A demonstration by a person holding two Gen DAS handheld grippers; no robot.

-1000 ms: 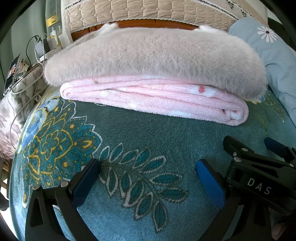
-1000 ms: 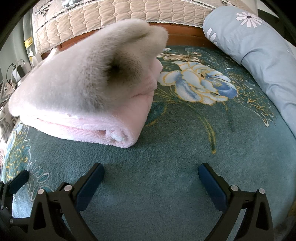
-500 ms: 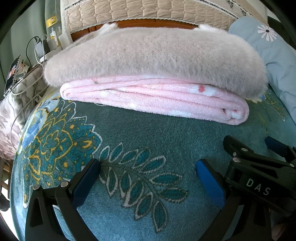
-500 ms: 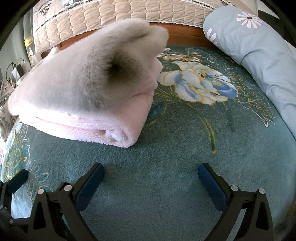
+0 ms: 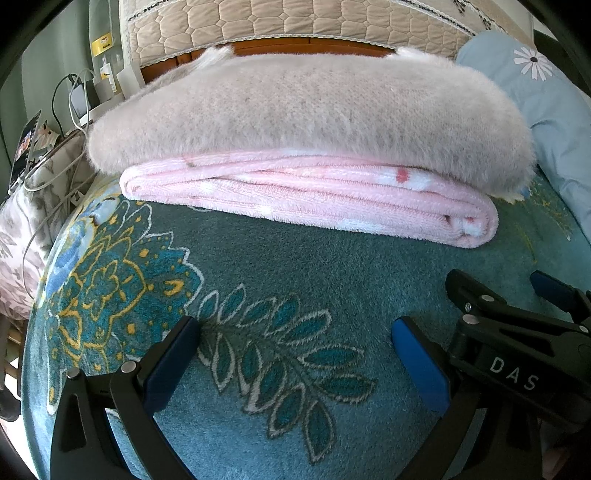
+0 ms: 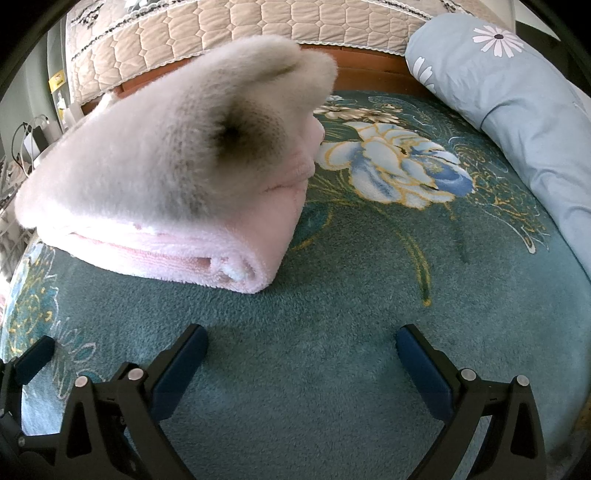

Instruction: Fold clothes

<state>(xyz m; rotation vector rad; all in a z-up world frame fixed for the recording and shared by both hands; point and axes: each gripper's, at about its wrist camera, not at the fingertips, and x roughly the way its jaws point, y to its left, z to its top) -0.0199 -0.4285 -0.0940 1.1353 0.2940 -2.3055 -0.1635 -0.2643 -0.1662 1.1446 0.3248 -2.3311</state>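
A folded grey fluffy garment (image 5: 303, 114) lies on top of a folded pink fleece garment (image 5: 314, 195) on the teal floral bedspread (image 5: 280, 273). The same stack shows in the right wrist view, grey (image 6: 177, 147) over pink (image 6: 177, 254). My left gripper (image 5: 295, 354) is open and empty, low over the bedspread in front of the stack. My right gripper (image 6: 301, 362) is open and empty, to the right of the stack's near corner. The right gripper's body also shows in the left wrist view (image 5: 517, 343).
A light blue pillow with daisies (image 6: 517, 96) lies along the right. A quilted beige headboard (image 5: 295, 26) stands behind the stack. Cables and chargers (image 5: 74, 103) sit at the far left by the bed edge.
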